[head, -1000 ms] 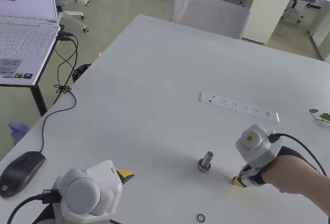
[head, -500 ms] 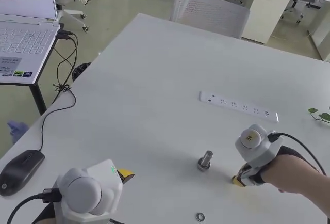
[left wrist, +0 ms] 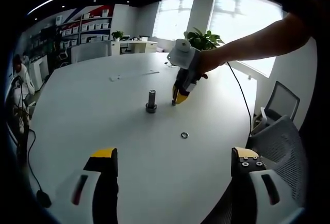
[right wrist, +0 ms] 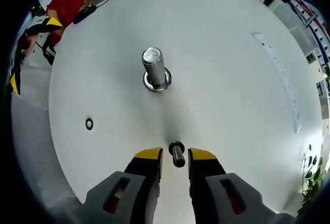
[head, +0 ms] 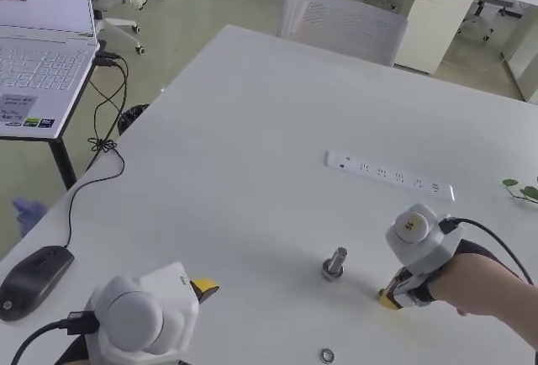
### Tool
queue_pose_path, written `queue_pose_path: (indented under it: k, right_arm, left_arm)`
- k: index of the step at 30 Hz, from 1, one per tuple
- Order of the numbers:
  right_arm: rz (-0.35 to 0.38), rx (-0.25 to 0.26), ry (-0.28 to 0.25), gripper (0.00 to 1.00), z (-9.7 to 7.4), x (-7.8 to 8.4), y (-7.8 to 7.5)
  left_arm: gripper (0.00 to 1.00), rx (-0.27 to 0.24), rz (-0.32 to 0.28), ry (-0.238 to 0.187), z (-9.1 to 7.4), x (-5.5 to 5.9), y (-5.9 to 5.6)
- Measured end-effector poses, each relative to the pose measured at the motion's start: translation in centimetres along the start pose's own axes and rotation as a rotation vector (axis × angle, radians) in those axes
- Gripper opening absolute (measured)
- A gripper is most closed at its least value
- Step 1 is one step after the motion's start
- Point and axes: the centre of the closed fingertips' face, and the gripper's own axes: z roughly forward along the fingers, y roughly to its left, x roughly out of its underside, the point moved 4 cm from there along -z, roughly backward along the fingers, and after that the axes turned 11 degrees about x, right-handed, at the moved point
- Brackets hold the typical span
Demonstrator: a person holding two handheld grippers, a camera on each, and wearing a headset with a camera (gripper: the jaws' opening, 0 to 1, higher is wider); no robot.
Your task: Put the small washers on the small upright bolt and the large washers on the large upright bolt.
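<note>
Standing upright on the white table (head: 252,129), the small bolt (right wrist: 177,154) is between the narrow jaws of the right gripper (head: 389,297), apparently not touching them. The large bolt (right wrist: 154,69) stands near, one washer (right wrist: 89,124) lies apart. The left gripper (left wrist: 172,157) is spread wide, holding nothing.

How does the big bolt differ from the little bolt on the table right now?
The large bolt is much thicker and taller than the small bolt. The large bolt stands free, out in the open on the table, while the small bolt sits between the parted jaws of the right gripper. Both are metal, stand upright and have a wider ring at the foot.
</note>
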Motion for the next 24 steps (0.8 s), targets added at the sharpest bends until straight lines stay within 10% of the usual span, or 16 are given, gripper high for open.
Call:
queue_pose_path:
  k: [24]
  right_arm:
    - [-0.003, 0.015, -0.024, 0.21, -3.2, -0.7, -0.6]
  left_arm:
    - [0.92, -0.007, 0.032, -0.019, -0.9, -1.4, -0.5]
